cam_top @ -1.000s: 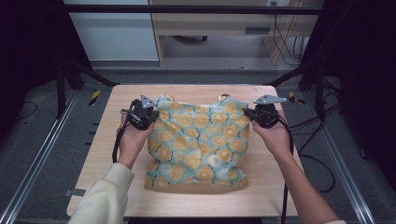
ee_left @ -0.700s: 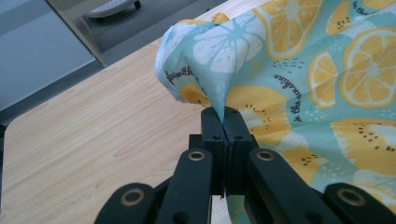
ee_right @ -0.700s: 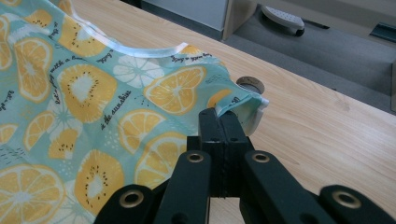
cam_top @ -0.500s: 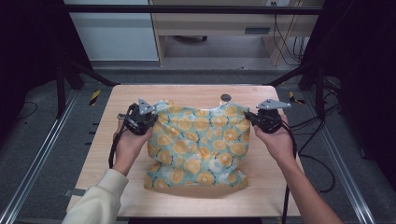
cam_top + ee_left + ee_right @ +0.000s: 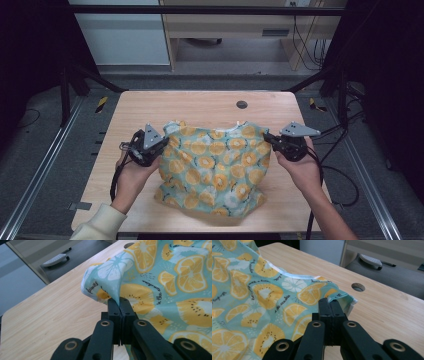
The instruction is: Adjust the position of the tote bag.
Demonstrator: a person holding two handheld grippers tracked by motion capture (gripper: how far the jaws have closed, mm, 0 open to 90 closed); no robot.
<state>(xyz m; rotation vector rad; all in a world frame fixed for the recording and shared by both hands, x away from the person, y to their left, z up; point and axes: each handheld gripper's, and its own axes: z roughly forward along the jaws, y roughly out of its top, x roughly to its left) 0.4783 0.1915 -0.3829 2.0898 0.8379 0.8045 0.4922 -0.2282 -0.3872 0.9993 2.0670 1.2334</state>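
Now dragged toward the near edge of the bench (image 5: 200,102): cloth (image 5: 215,167), pinched at its far corners by left hand-held gripper (image 5: 161,143) and right hand-held gripper (image 5: 268,138), both clamped shut. Near hem bunched, probably slack. Likely repositioning before a fold.

Your fruit-print garment (image 5: 215,167): teal cloth, orange and yellow citrus slices, white-trimmed neckline. Top corners lifted and stretched apart, pinched at each side; lower part rumpled on wooden table, near its front edge.
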